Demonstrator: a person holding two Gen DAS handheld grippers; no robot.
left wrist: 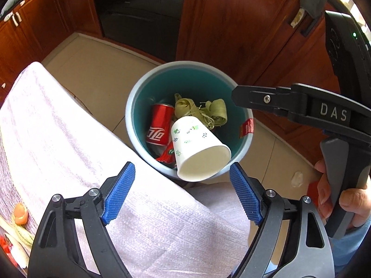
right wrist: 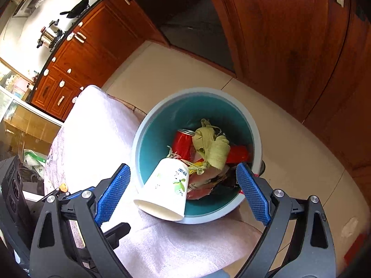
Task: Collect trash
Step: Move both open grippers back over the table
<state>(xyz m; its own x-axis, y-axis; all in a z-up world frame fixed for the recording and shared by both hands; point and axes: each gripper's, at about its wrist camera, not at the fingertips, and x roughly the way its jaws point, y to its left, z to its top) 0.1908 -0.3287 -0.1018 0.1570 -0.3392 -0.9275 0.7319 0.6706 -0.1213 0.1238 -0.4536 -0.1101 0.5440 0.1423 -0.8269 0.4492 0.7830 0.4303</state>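
Observation:
A round bin [left wrist: 139, 92] [right wrist: 252, 120], pale blue outside and teal inside, stands on the floor beside the table. In it lie a red can [left wrist: 160, 125] [right wrist: 183, 143], green leaf wrappings [left wrist: 199, 111] [right wrist: 211, 148] and red wrappers [left wrist: 247, 127] [right wrist: 238, 153]. A white paper cup [left wrist: 197, 148] [right wrist: 165, 190] with a leaf print is tilted, mouth toward me, over the bin's near rim. My left gripper [left wrist: 182, 192] is open and empty above the table edge. My right gripper [right wrist: 183, 192] is open and empty above the bin; its body shows in the left wrist view [left wrist: 301, 106].
The table wears a pale pink cloth [left wrist: 69, 139] [right wrist: 97, 125]. An orange peel [left wrist: 20, 214] and scraps lie on it at the lower left. Wooden cabinets [left wrist: 231, 23] [right wrist: 289, 46] and tiled floor [left wrist: 97, 69] surround the bin.

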